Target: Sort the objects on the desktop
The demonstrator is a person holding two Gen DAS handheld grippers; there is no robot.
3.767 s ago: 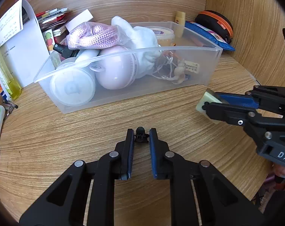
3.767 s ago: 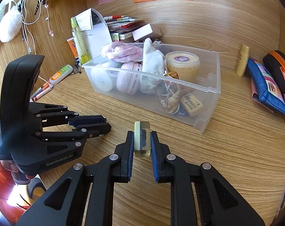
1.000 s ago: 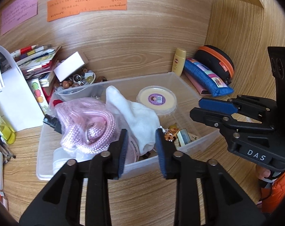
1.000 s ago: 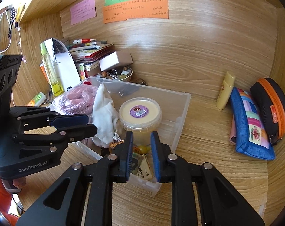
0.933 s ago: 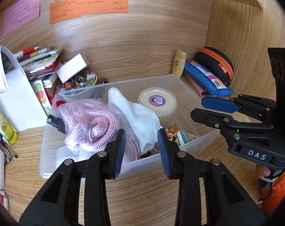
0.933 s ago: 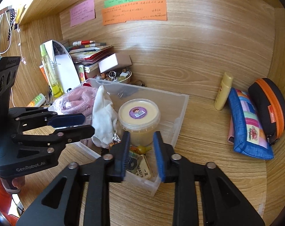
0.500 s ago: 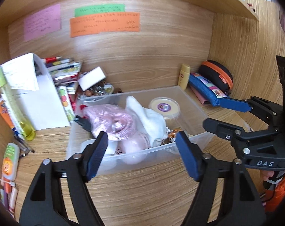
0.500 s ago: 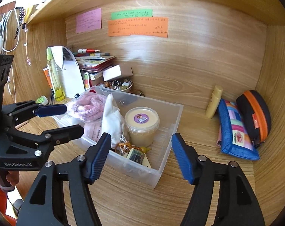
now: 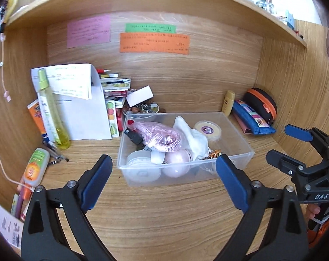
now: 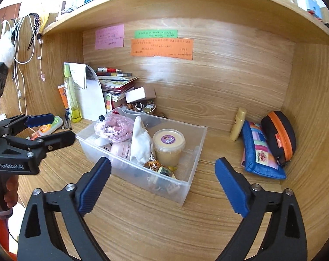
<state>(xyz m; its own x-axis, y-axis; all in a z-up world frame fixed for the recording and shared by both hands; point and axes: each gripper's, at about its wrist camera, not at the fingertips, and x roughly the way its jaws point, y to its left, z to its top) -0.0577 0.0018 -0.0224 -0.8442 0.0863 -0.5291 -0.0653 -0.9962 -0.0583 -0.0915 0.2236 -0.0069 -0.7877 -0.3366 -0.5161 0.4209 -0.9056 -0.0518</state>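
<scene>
A clear plastic bin [image 9: 240,150] [image 10: 195,150] sits on the wooden desk. It holds a pink cord bundle [image 9: 160,134] [image 10: 114,128], a white cloth [image 9: 192,134] [image 10: 140,141], a lidded yellow tub [image 9: 207,128] [image 10: 168,141], pale round items and small trinkets [image 10: 162,169]. My left gripper [image 9: 163,171] is open wide and empty, in front of the bin and pulled back from it. My right gripper [image 10: 162,174] is open wide and empty, in front of the bin's right corner. Each gripper shows at the edge of the other's view.
A blue pouch [image 10: 260,150] and a black-and-orange case [image 10: 277,134] lie at the right wall beside a small yellow tube [image 10: 237,124]. A folded white paper [image 9: 81,108], a yellow-green bottle [image 9: 49,108], books and a bowl of trinkets [image 9: 142,108] stand at the back left. An orange-labelled tube [image 9: 36,165] and pens lie at the left.
Both grippers let their small objects go into the bin, opened from nearly shut to wide, and drew back and up from the bin.
</scene>
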